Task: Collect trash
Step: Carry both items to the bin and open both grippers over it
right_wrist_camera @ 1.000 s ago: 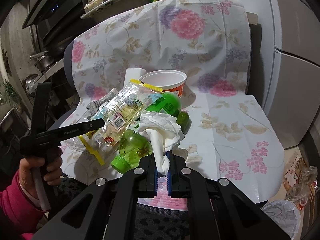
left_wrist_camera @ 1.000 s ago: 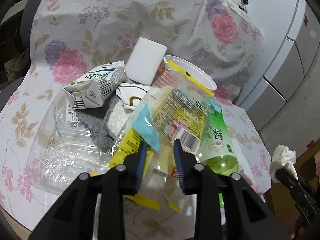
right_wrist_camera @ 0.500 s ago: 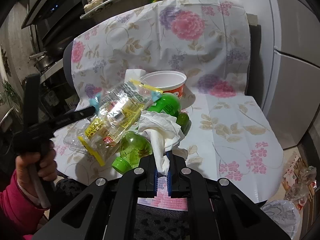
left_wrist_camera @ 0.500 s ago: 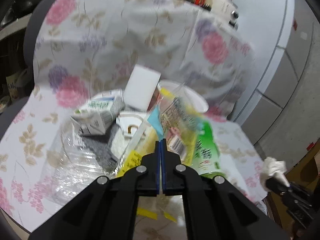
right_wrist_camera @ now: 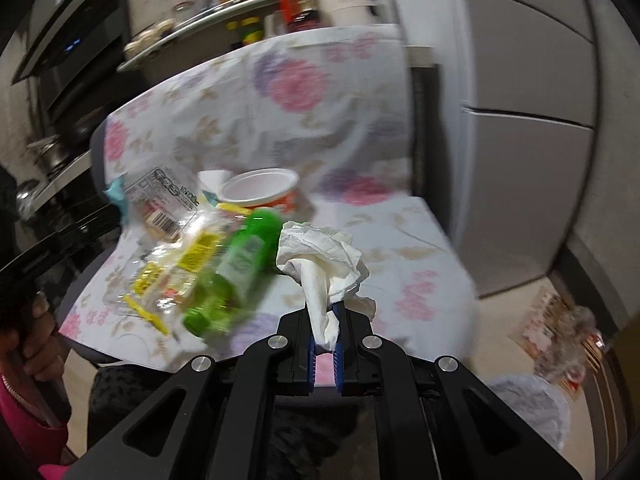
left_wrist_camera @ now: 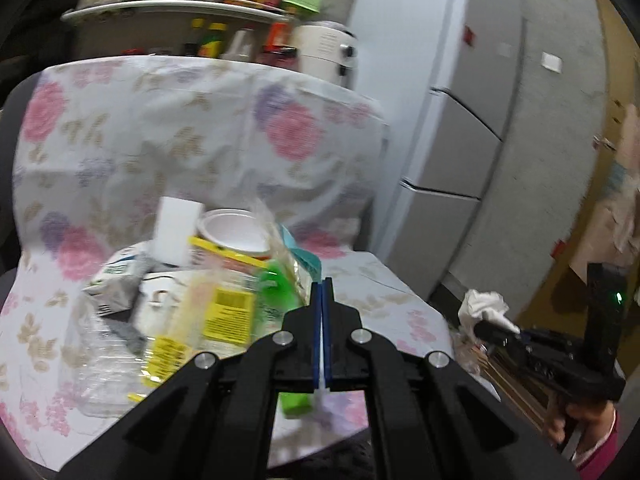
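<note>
Your right gripper [right_wrist_camera: 323, 334]: jaws nearly closed, pinching a crumpled white tissue [right_wrist_camera: 320, 256] at frame centre. Your left gripper [left_wrist_camera: 321, 300]: jaws fully together, clamping the clear plastic wrapper's [left_wrist_camera: 224, 304] edge, centre-left.

Floral cloth [left_wrist_camera: 192, 128] drapes a chair; bottles crowd the shelf [left_wrist_camera: 176, 2] behind.

Both tongs are matte black plastic linkages: the left tongs [left_wrist_camera: 321, 292] and right tongs [right_wrist_camera: 324, 320] carry round silver screws at the pivots and ribbed blue pads [right_wrist_camera: 338, 344] inside the fingers. A pink sleeve [right_wrist_camera: 20, 432] covers the wrist.
</note>
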{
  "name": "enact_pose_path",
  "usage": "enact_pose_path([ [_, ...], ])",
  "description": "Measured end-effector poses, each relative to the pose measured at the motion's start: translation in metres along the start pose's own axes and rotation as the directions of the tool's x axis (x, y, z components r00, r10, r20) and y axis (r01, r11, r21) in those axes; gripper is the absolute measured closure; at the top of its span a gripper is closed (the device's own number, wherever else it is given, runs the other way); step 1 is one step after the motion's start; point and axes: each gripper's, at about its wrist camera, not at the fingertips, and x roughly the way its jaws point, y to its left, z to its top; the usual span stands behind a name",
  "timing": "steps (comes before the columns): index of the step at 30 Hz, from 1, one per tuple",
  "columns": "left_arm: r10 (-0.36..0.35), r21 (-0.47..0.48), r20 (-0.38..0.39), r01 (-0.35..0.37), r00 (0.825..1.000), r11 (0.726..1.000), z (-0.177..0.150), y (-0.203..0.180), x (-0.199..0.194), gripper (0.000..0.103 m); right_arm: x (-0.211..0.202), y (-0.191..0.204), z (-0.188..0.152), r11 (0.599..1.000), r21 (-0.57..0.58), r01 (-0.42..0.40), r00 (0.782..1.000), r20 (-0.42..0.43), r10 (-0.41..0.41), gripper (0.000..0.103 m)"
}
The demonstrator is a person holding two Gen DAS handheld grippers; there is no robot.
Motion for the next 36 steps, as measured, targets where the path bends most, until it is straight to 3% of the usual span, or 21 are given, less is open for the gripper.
enact_pose_path([
  [5, -0.106, 0.097, -0.049, 0.111, 0.993, 0.989, -0.011, -0.046, 0.008, 0.103, -0.025, -0.037, -0.013, 0.994, 0.049, 0.095, 0.995, 0.008, -0.095, 0.096],
  [10, -0.225, 0.215, -0.136, 0.250, 0.965, 0.944, -0.033, -0.109, 0.028, 0.103, -0.045, -0.081, -0.039, 0.975, 0.108, 0.195, 0.981, -0.023, -0.194, 0.096],
  [14, -0.304, 0.263, -0.215, 0.355, 0.928, 0.897, -0.058, -0.152, 0.051, 0.103, -0.058, -0.120, -0.073, 0.945, 0.151, 0.290, 0.957, -0.075, -0.281, 0.096],
  [19, -0.366, 0.280, -0.346, 0.468, 0.864, 0.838, -0.100, -0.203, 0.088, 0.103, -0.067, -0.163, -0.111, 0.906, 0.216, 0.364, 0.929, -0.154, -0.336, 0.096],
  [22, -0.371, 0.290, -0.429, 0.514, 0.824, 0.807, -0.124, -0.230, 0.112, 0.103, -0.064, -0.186, -0.132, 0.888, 0.265, 0.376, 0.922, -0.200, -0.331, 0.096],
  [28, -0.325, 0.338, -0.550, 0.561, 0.769, 0.755, -0.165, -0.271, 0.152, 0.103, -0.038, -0.222, -0.169, 0.855, 0.351, 0.382, 0.911, -0.301, -0.283, 0.090],
  [31, -0.272, 0.343, -0.590, 0.540, 0.761, 0.769, -0.177, -0.277, 0.170, 0.103, -0.029, -0.238, -0.180, 0.829, 0.402, 0.388, 0.906, -0.333, -0.262, 0.068],
  [32, -0.268, 0.331, -0.599, 0.538, 0.755, 0.775, -0.178, -0.275, 0.174, 0.103, -0.027, -0.241, -0.182, 0.823, 0.411, 0.392, 0.904, -0.339, -0.262, 0.055],
  [33, -0.270, 0.314, -0.604, 0.534, 0.750, 0.785, -0.177, -0.272, 0.176, 0.103, -0.027, -0.242, -0.182, 0.819, 0.415, 0.396, 0.903, -0.338, -0.266, 0.051],
  [36, -0.269, 0.297, -0.592, 0.516, 0.760, 0.804, -0.171, -0.262, 0.177, 0.103, -0.032, -0.244, -0.178, 0.814, 0.410, 0.412, 0.899, -0.330, -0.288, 0.051],
])
